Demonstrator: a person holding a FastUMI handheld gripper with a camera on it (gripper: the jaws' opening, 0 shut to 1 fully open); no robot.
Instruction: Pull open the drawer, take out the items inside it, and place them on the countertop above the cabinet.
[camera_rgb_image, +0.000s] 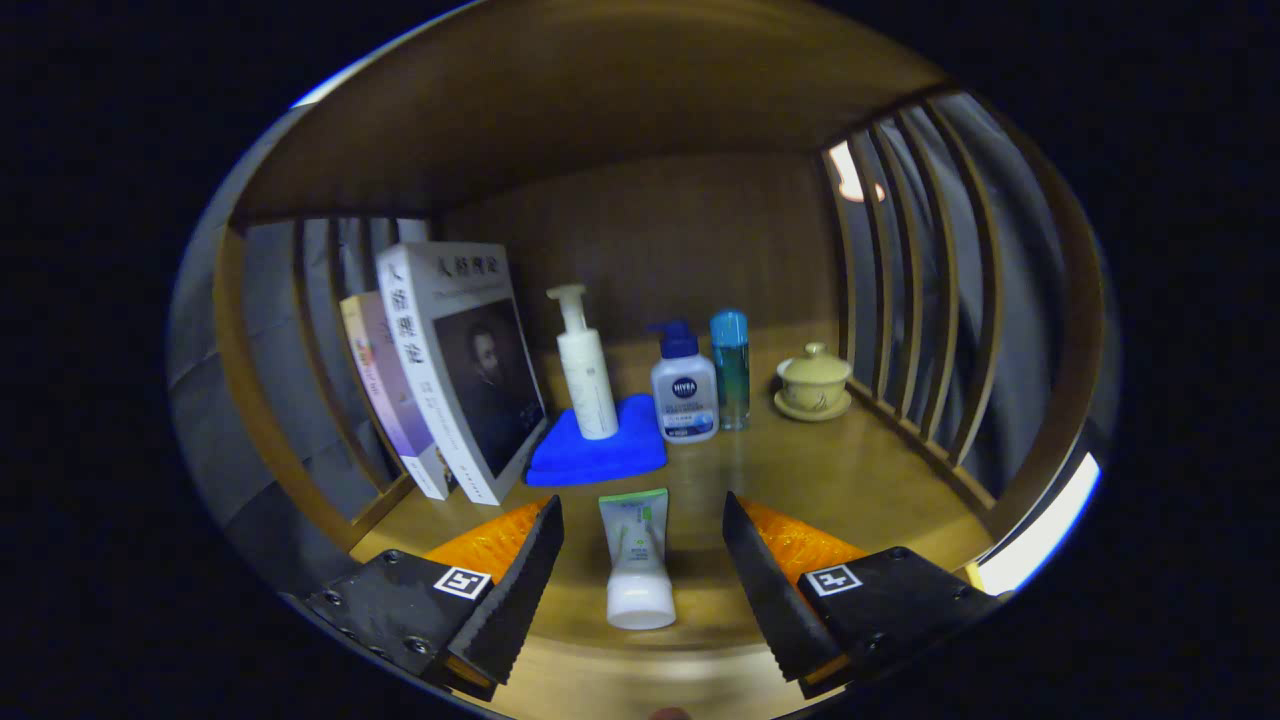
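gripper (640, 560): jaws apart, gripping nothing | squeeze tube (637, 560): lying on countertop (850, 480) between the fingers, touching neither, cap nearest, long axis pointing ahead toward blue cloth (600, 455)

The hand-held gripper (642, 530) has its fingers spread wide, touching nothing. Between them a small tube (636, 556) lies flat on the wooden counter (850, 480), cap toward the camera. Beyond the fingers, at 12 o'clock, a white pump bottle (585, 370) stands on a folded blue cloth (600, 455). Just right of the cloth stand a pump bottle with a blue top (684, 392) and a slim blue bottle (730, 368). At 1 o'clock a lidded cup sits on its saucer (814, 384). At 11 o'clock two books (440, 370) lean against the slatted side.
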